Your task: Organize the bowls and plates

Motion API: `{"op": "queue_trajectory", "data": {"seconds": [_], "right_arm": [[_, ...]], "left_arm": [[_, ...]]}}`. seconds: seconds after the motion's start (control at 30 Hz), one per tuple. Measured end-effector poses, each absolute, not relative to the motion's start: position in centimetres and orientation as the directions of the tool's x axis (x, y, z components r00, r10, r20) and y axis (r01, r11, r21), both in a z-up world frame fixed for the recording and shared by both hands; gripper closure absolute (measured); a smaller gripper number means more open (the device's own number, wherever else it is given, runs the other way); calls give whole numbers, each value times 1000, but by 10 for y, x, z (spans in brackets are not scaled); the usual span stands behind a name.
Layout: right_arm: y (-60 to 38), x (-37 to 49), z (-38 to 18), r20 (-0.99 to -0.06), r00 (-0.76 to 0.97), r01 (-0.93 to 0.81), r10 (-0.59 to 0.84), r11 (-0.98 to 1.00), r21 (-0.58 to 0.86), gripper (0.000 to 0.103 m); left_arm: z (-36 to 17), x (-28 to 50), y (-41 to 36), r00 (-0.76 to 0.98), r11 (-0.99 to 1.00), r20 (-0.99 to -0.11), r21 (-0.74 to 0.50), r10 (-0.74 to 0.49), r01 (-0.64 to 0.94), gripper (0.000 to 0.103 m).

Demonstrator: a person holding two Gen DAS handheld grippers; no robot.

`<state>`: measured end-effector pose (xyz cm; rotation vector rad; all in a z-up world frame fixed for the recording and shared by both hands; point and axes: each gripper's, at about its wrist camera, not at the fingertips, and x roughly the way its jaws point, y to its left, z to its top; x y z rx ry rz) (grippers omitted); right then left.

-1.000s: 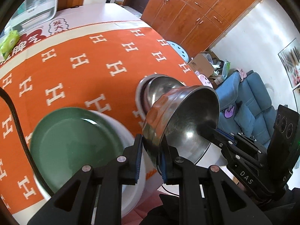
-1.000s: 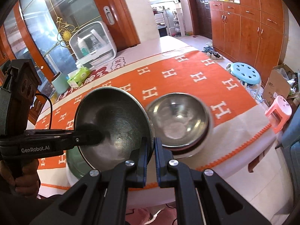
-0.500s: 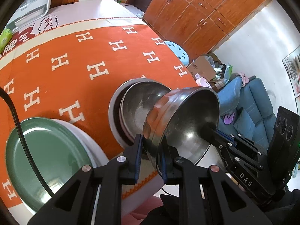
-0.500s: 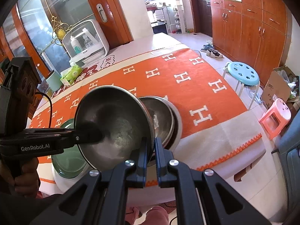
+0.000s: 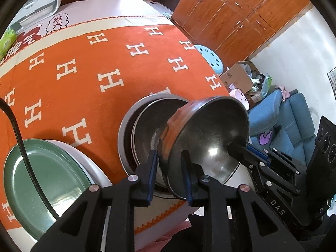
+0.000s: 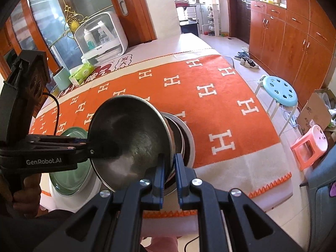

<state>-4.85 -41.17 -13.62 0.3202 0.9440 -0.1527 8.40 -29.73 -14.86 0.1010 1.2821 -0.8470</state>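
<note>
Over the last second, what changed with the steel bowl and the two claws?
The steel bowl, carried over from the green plate, now hangs tilted over the stacked bowls. The left claw has just been opening, rim between its pads. The right claw still pinches the rim.

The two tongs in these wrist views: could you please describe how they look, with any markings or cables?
Both are black plastic with angular, scissor-like linkages and silver rivets. The left tongs have blue pads on the fingers; their body reads "GenRobot.AI" in the right wrist view, and a black cable trails from them. The right tongs also carry blue pads, with "DAS" printed on the side and three round recesses in the housing.
</note>
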Motion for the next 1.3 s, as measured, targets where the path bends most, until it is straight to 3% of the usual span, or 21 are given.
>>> {"op": "queue_trajectory", "data": {"seconds": [0.87,1.03,1.3], "right_arm": [[-445,-52,-138,-802,597,353,19,892,283,89],[-451,-56,-140,-798,601,383,43,861,335,69],[-458,-67,-152,-778,619,451,103,764,460,58]], "left_arm": [[-124,97,-307,108,678,-848,-330,-518,657,71],[-120,102,-310,99,653,-857,-305,-505,693,71],[-130,118,-308,48,637,-879,-305,-475,708,71]]}}
